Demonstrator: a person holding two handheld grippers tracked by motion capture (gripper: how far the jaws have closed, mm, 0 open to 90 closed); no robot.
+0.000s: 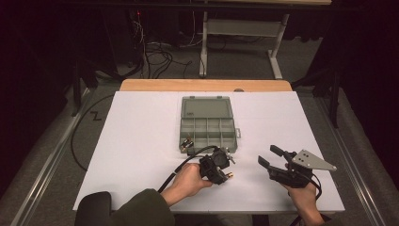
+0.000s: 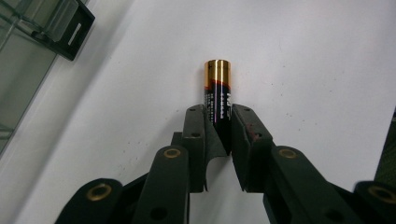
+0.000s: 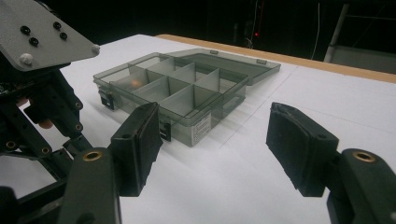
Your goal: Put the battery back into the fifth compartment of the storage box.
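Copper-capped black cylindrical battery (image 2: 217, 88), rigid and slick, sits pinched mid-body in the left tool (image 2: 218, 130) beside the smoky compartment box (image 1: 207, 123); the right tool (image 3: 224, 144) is spread.

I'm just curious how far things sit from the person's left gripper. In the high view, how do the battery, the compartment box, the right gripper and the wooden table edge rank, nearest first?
From the left gripper:
1. Battery, held in its jaws.
2. Compartment box, just beyond it, lid open.
3. Right gripper, off to the right, jaws open.
4. Wooden table edge, at the far side.

Left gripper (image 2: 218, 122) jaws clamped tight; right gripper (image 3: 215, 144) jaws spread wide, low over table.
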